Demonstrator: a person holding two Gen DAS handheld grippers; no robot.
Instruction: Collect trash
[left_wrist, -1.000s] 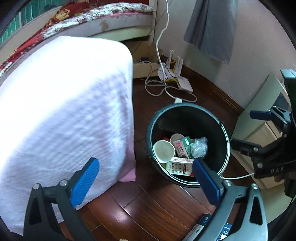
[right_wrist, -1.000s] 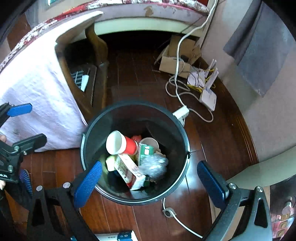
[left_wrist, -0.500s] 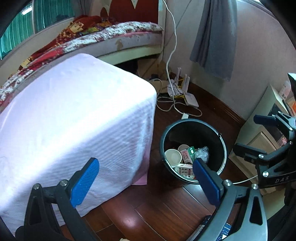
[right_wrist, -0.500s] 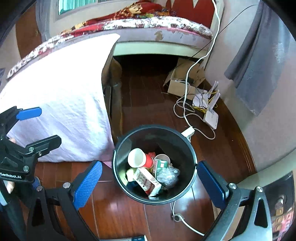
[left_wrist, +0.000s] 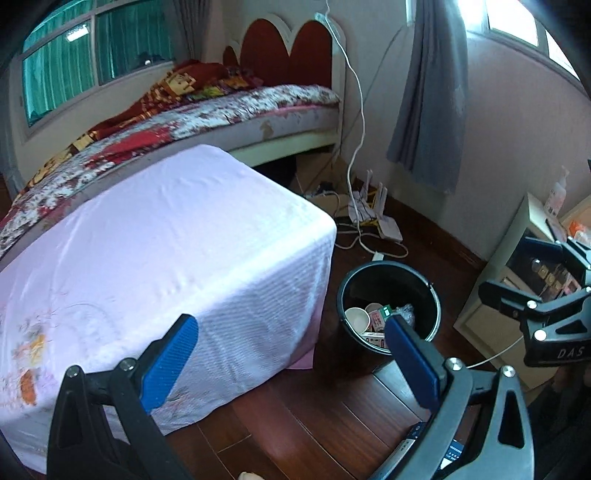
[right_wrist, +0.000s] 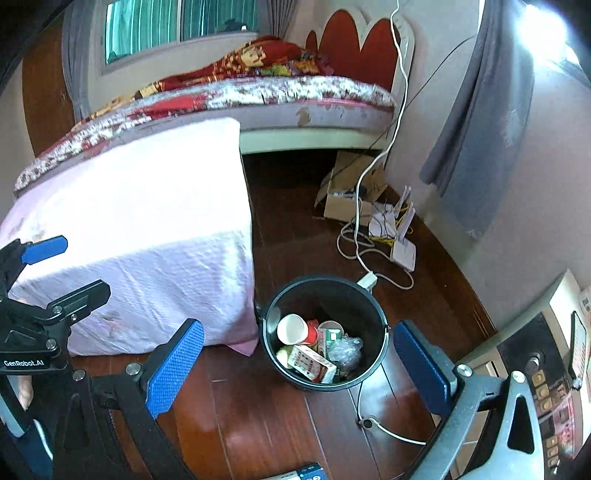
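Bin (right_wrist: 325, 382) between right claw (right_wrist: 299, 363) fingers

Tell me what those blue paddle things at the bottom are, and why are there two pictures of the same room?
Those blue paddles are the fingers of two grabbing tools. A person holds one tool in each hand, and a tiny camera sits on each, looking forward between its fingers. So one picture comes from the left gripper and the other from the right gripper.

Both grippers are open and hold nothing.

On the wooden floor stands a black trash bin. Inside it lie a paper cup, a small carton and some crumpled clear plastic. Beside the bin is a table under a pink cloth; nothing shows on the part we can see. Behind it is a bed, and white cables lie on the floor by the wall.
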